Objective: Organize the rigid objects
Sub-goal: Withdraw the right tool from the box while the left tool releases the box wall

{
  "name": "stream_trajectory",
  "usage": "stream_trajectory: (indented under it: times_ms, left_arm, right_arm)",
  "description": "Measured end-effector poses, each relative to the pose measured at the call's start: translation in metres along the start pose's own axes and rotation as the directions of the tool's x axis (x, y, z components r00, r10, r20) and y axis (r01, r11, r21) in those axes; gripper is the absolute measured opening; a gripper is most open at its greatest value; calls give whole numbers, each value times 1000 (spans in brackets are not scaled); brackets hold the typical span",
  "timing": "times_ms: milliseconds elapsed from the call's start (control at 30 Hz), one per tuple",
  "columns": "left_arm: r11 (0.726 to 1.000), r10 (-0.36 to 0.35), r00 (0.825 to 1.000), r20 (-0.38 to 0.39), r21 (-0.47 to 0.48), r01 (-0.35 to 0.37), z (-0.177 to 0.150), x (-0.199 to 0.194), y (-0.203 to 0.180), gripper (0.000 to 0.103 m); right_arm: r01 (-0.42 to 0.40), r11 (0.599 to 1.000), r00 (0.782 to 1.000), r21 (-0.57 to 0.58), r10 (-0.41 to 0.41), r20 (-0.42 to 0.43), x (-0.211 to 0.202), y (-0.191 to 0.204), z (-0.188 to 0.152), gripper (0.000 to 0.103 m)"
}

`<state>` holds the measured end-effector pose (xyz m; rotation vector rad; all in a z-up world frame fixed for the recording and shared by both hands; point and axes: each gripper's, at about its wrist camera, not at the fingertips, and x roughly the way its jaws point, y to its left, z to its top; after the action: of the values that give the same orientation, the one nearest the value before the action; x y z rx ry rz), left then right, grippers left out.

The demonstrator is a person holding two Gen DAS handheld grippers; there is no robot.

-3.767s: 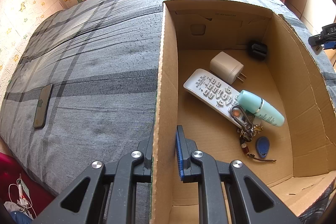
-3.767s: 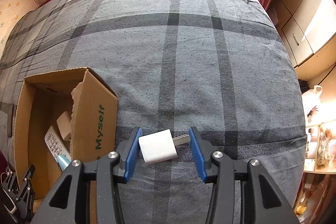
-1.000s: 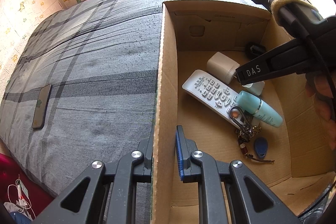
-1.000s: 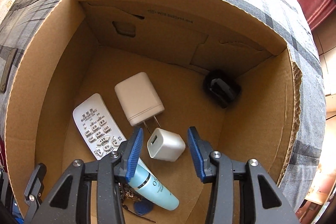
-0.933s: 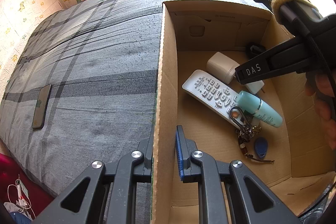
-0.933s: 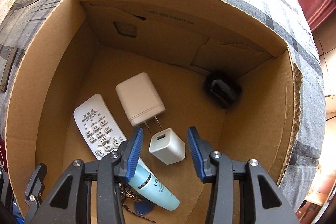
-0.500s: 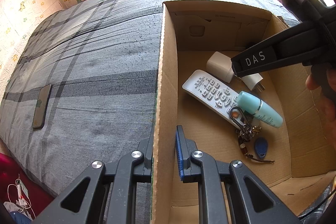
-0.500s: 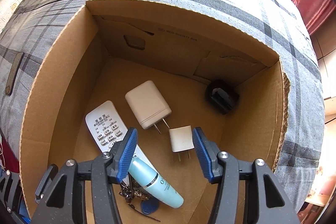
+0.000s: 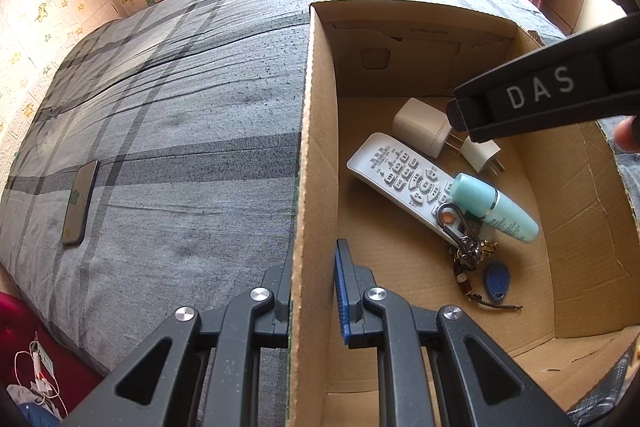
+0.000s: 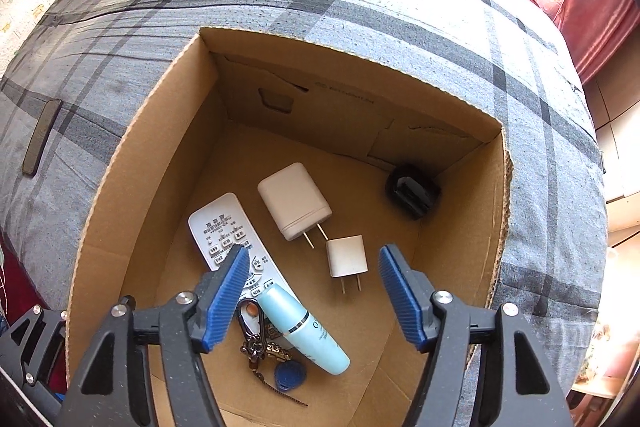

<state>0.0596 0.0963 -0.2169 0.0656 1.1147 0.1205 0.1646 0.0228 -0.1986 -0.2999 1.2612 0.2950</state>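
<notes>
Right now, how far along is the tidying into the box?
Done: the small charger lies loose on the cardboard box floor beside the larger charger, remote, tube, keys and a black item. In hand: the left gripper clamps the box wall; the right gripper has just been opening, with nothing between its pads. Left: a phone on the bedspread.

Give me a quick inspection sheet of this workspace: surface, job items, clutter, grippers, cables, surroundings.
Surface: grey plaid bedspread.
Job's things: open brown cardboard box holding small white plug adapter, larger white charger, white remote control, teal tube, key bunch with blue fob, black clip-like object.
Clutter: dark phone on the bedspread.
Grippers: left gripper shut on the box's wall; right gripper open, jaws just opened, adapter lying below them.
Cables: white cable on the floor.
Surroundings: patterned wall, red curtain.
</notes>
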Motion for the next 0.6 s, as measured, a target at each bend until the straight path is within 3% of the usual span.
stream_trajectory:
  times_ms: [267,600]
  left_arm:
    - [1000,-4,1000,2,0,4,0,-1,-1,16]
    - [1000,-1,1000,3,10,1,0,-1,-1,16]
  right_arm:
    - [8,999,998,39,-10,59,-30,-14,-12,102]
    - [24,996,989,89,-36,140,-69,-35,-38,103]
